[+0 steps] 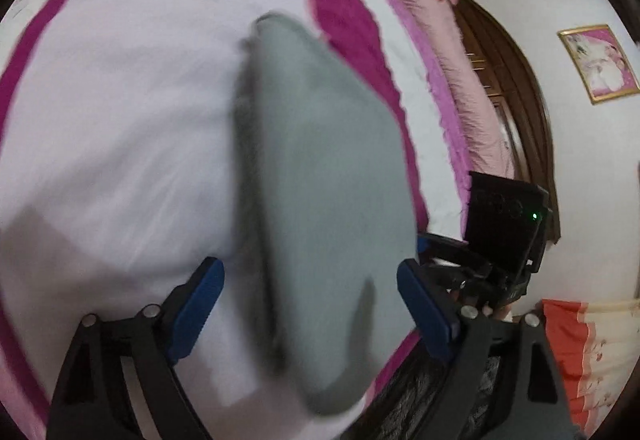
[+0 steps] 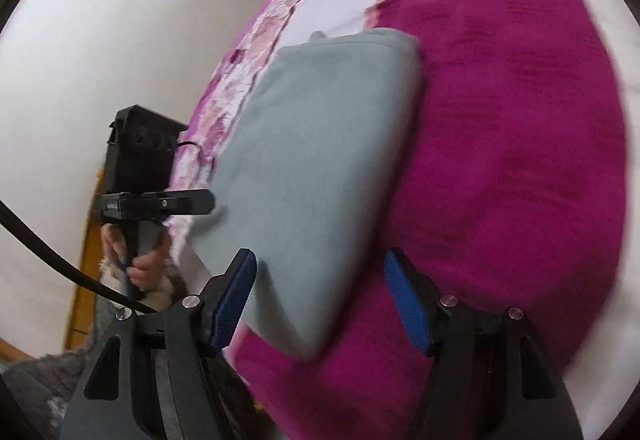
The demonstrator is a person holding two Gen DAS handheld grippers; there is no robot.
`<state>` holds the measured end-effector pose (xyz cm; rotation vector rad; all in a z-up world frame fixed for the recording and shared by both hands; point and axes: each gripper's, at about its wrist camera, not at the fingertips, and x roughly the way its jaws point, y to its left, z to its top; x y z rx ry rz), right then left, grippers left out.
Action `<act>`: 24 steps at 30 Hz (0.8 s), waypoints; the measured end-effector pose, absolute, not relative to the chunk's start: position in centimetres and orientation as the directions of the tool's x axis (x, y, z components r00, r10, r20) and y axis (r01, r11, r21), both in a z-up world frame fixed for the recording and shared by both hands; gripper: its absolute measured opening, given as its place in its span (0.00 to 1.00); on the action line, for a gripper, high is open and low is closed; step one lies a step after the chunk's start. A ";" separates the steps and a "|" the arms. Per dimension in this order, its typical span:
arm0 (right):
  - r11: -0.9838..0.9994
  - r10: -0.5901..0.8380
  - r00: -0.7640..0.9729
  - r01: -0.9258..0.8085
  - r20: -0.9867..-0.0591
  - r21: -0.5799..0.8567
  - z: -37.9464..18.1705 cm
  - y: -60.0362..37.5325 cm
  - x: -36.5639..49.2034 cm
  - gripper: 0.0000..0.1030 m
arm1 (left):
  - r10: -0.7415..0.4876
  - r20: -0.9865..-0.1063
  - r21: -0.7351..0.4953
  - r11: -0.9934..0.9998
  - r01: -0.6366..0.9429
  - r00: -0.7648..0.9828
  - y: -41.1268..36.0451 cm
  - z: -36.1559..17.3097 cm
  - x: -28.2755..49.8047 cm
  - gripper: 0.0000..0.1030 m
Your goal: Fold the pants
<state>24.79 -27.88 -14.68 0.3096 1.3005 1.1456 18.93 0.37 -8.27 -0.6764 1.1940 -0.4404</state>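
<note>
Bed (image 2: 520,120) in magenta-and-white cover, folded grey pants (image 2: 312,160) on it

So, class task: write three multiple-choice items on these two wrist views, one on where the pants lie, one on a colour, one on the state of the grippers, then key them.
1. Where do the folded pants lie?
A. on the bedspread
B. on a wooden floor
C. over a chair back

2. What colour are the pants?
A. black
B. grey
C. red

3. How do the left gripper and right gripper stand?
A. both clamped on the pants
B. one shut, one open
C. both open

Key: 1 A, the bundle rests on the magenta and white bedspread; 2 B, the cloth is plain grey in both views; 3 C, the blue pads stand apart, pinching no cloth.
</note>
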 end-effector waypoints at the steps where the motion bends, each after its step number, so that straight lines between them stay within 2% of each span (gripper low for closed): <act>1: 0.458 0.795 -0.152 -0.485 -0.587 0.745 -14.7 -27.5 25.2 0.65 | -0.642 -0.690 -0.688 0.725 -0.027 0.335 0.2 -8.4 19.6 0.88; 6: 0.447 0.820 -0.145 -0.442 -0.554 0.778 -15.6 -25.7 27.7 0.65 | -0.659 -0.661 -0.713 0.700 -0.028 0.358 -0.5 -8.8 22.8 0.87; 8: 0.433 0.845 -0.134 -0.399 -0.518 0.808 -15.8 -26.5 27.8 0.62 | -0.645 -0.664 -0.701 0.713 -0.015 0.377 -0.5 -8.5 21.7 0.82; 10: 0.440 0.849 -0.122 -0.377 -0.515 0.815 -16.1 -27.5 27.5 0.42 | -0.659 -0.640 -0.722 0.691 -0.018 0.395 0.0 -9.0 19.3 0.77; 11: 0.428 0.858 -0.125 -0.363 -0.498 0.828 -16.6 -28.0 27.3 0.40 | -0.656 -0.633 -0.725 0.689 -0.017 0.412 0.1 -9.2 18.7 0.73; 13: 0.408 0.870 -0.127 -0.355 -0.476 0.841 -17.1 -28.5 27.2 0.36 | -0.595 -0.670 -0.672 0.740 -0.023 0.444 0.1 -9.2 17.9 0.48; 14: 0.409 0.870 -0.121 -0.361 -0.477 0.838 -17.1 -28.5 27.2 0.36 | -0.592 -0.672 -0.674 0.737 -0.036 0.445 0.2 -9.2 18.0 0.48; 16: 0.425 0.866 -0.108 -0.356 -0.488 0.833 -16.7 -28.8 27.2 0.32 | -0.604 -0.662 -0.691 0.721 -0.051 0.443 0.4 -8.7 18.4 0.36; 18: 0.417 0.880 -0.075 -0.354 -0.470 0.837 -15.8 -29.0 27.2 0.28 | -0.613 -0.651 -0.692 0.722 -0.019 0.448 -0.2 -7.5 19.1 0.36; 24: 0.429 0.887 0.007 -0.383 -0.462 0.818 -12.2 -32.3 31.1 0.28 | -0.651 -0.605 -0.704 0.706 0.073 0.459 -3.4 -3.9 23.8 0.36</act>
